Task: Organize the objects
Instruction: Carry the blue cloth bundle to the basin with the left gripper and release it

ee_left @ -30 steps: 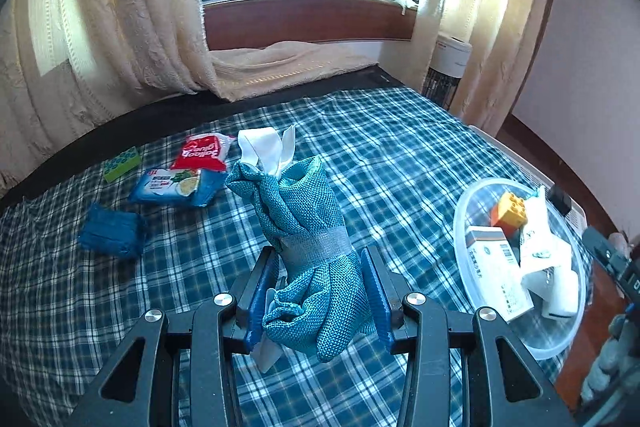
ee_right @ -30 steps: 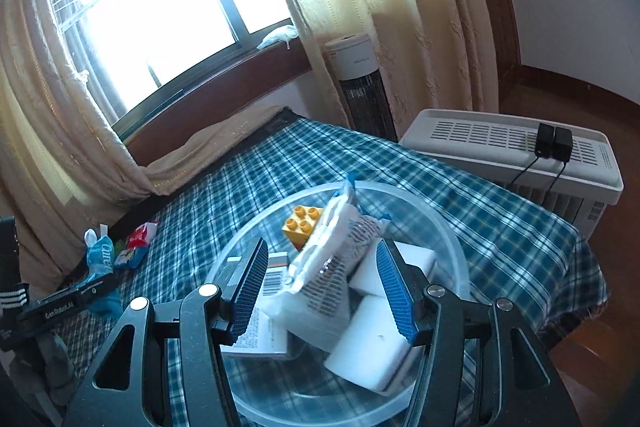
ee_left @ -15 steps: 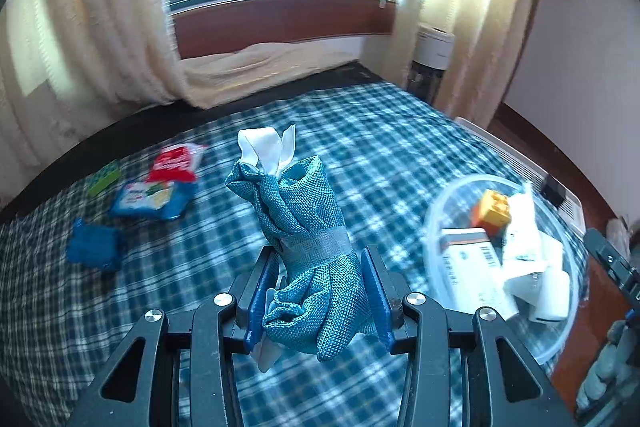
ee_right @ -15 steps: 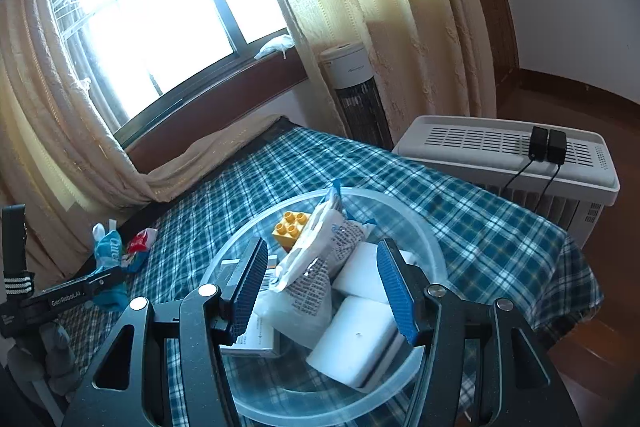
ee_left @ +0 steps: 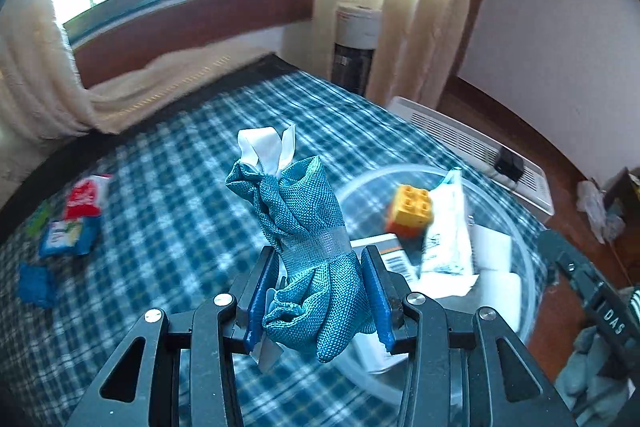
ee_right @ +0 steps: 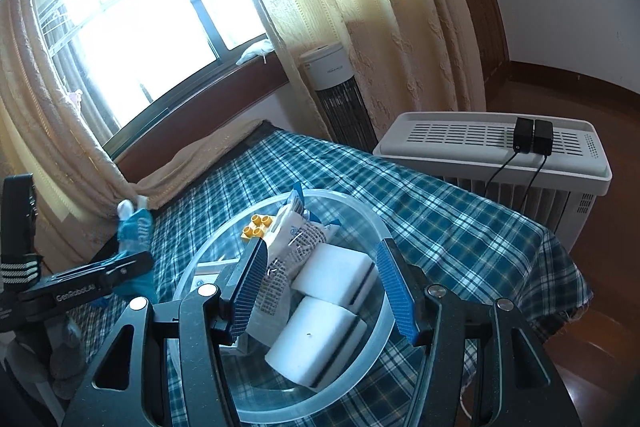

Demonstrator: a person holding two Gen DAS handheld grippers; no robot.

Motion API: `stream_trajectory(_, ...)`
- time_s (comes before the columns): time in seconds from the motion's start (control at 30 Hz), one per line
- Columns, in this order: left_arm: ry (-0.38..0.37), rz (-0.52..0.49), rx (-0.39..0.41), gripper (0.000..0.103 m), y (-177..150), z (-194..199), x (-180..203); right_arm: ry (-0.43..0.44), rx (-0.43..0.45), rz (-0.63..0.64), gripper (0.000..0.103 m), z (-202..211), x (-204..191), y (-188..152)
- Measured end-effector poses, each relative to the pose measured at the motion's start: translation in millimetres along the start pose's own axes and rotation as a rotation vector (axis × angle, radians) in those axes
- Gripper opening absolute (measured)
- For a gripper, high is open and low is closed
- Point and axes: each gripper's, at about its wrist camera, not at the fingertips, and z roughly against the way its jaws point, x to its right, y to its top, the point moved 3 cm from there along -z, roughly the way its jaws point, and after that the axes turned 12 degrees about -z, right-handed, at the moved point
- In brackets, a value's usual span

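The blue cloth bundle (ee_left: 308,239) is squeezed between the left claw's (ee_left: 316,295) pads, just beside the clear bowl (ee_left: 524,263), while nothing is held by the right claw (ee_right: 320,287).

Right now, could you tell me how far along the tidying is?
Partly done. The bowl already holds a yellow brick, packet and white blocks. The left gripper carries a teal cloth. Snack packs and a blue item remain on the bed.
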Motion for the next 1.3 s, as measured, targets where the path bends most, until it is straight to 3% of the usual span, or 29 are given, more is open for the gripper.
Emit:
stream_trajectory(0.43,-0.114,-0.029,-0.036,0.047,12,-27,33,0.005,-0.007,-0.026,0.059,-6,11,3)
stream_trajectory(0.47,-0.12,-0.027,-0.031,0.05,13,-27,34,0.004,-0.006,-0.028,0.059,-6,12,3)
stream_trajectory(0.53,-0.13,-0.018,-0.02,0.068,14,-27,33,0.003,-0.005,-0.031,0.059,-6,13,3)
stream_trajectory(0.87,-0.102,0.049,0.02,0.076,9,-8,11,0.006,-0.008,-0.037,0.059,-8,11,1)
stream_trajectory(1.1,-0.029,0.05,0.061,0.079,-3,12,-2,0.003,-0.014,-0.039,0.059,-7,11,-2)
stream_trajectory(1.3,0.001,0.037,0.031,0.079,-13,2,-4,0.003,-0.02,-0.036,0.059,-8,7,-5)
